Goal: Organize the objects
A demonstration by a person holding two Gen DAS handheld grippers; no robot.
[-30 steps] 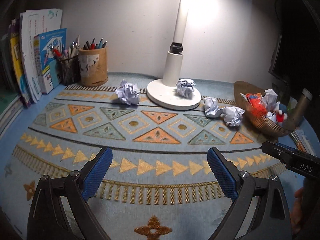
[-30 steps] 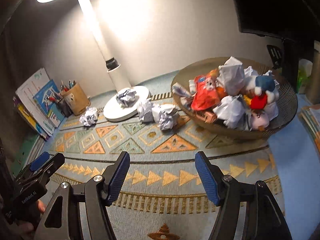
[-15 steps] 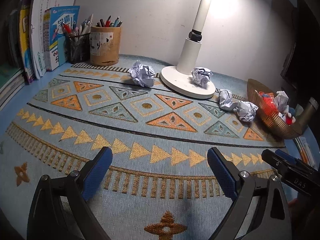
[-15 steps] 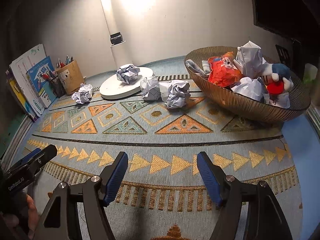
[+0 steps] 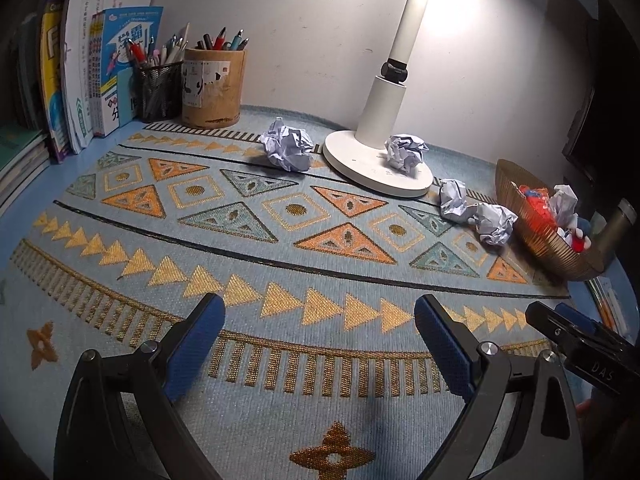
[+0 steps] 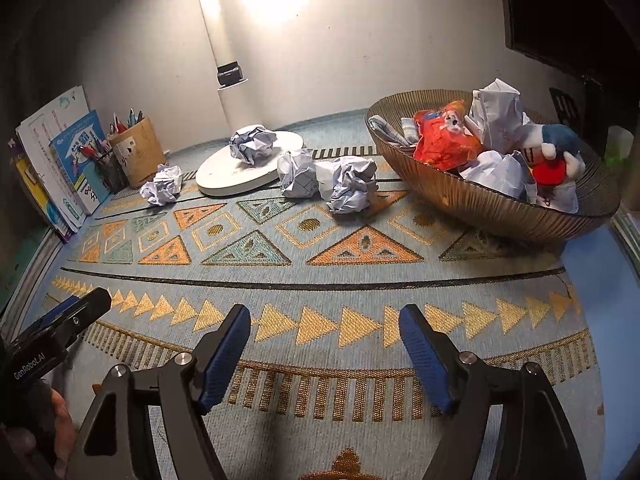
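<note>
**Crumpled paper balls on a patterned desk mat**

At far left, the left gripper [image 5: 318,330] hangs wide open and empty over the mat [image 5: 280,280]. Four wrinkled white paper balls lie across the upper middle: one [image 6: 162,185] near the pen holder [image 6: 138,152], one [image 6: 253,145] on the lamp base [image 6: 224,180], two [image 6: 298,174] [image 6: 350,184] touching just left of the basket [image 6: 500,208]. The right gripper [image 6: 325,344] is opening, nothing between its jaws.

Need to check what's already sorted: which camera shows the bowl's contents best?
Right wrist view: the bowl sits close, showing crumpled paper, an orange wrapper and a plush toy inside. Left wrist view shows it small at the far right edge.
</note>
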